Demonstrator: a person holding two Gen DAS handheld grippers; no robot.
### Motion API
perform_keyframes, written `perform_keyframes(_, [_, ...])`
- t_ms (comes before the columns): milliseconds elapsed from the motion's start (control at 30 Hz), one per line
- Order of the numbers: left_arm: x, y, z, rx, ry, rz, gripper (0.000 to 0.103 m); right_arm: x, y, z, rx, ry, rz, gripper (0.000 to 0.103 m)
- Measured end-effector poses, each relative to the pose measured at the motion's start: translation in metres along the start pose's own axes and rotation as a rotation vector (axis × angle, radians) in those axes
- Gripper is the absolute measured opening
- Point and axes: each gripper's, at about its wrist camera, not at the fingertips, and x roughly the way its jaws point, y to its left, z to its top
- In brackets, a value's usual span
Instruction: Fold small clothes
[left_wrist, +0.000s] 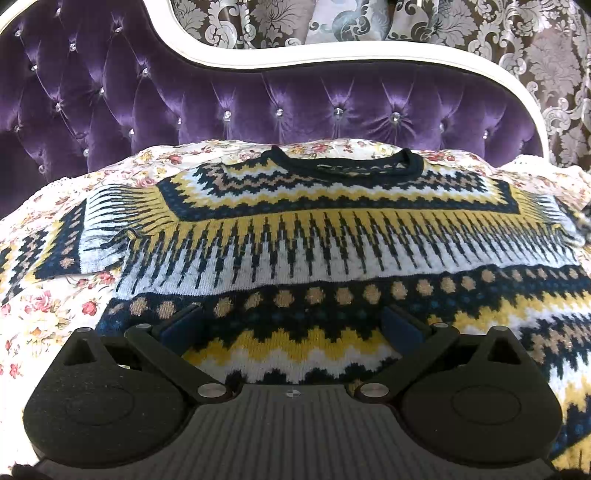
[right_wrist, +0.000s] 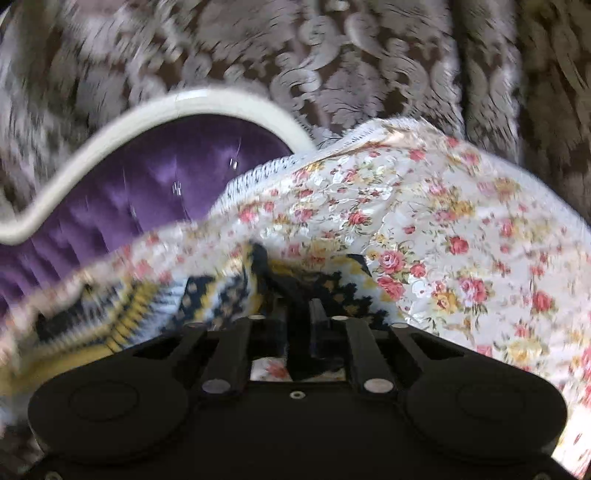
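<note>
We see the patterned sweater (left_wrist: 295, 229) lying flat on the floral bedspread (left_wrist: 48, 314), its collar at the far side, toward the purple headboard (left_wrist: 229, 92). Our left gripper (left_wrist: 291, 325) hangs over the near hem with its fingers spread wide. Our right gripper (right_wrist: 317, 314) has its fingers pressed together, pinching a fold of the knit.

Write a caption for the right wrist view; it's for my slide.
Right gripper shut on a patterned sweater over a floral bedspread.
</note>
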Motion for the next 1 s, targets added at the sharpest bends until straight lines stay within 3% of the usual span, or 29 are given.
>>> perform_keyframes(67, [0.0, 0.0, 0.0, 0.001, -0.001, 0.0, 0.103, -0.005, -0.004, 0.007, 0.0, -0.005, -0.059, 0.008])
perform_keyframes(167, [0.0, 0.0, 0.0, 0.001, -0.002, 0.0, 0.103, -0.016, -0.006, 0.013, -0.051, -0.02, -0.147, 0.008])
perform_keyframes(333, [0.0, 0.0, 0.0, 0.001, -0.001, 0.0, 0.103, -0.038, -0.012, 0.029, -0.036, -0.057, -0.192, 0.008])
perform_keyframes(433, [0.0, 0.0, 0.0, 0.0, -0.002, -0.001, 0.103, -0.057, -0.005, 0.05, -0.018, -0.087, -0.165, 0.008])
perform_keyframes(567, [0.0, 0.001, 0.0, 0.001, -0.002, 0.0, 0.103, -0.093, 0.03, 0.084, 0.006, -0.156, -0.034, 0.008])
perform_keyframes(700, [-0.001, 0.001, 0.0, 0.002, -0.003, -0.001, 0.103, -0.113, 0.089, 0.105, -0.03, -0.164, 0.108, 0.008])
perform_keyframes(833, [-0.001, 0.001, -0.001, 0.001, -0.004, -0.001, 0.103, -0.113, 0.157, 0.102, -0.08, -0.128, 0.267, 0.008])
perform_keyframes(1000, [-0.001, 0.002, 0.001, 0.0, -0.002, -0.004, 0.103, -0.08, 0.238, 0.071, -0.097, 0.0, 0.487, 0.008])
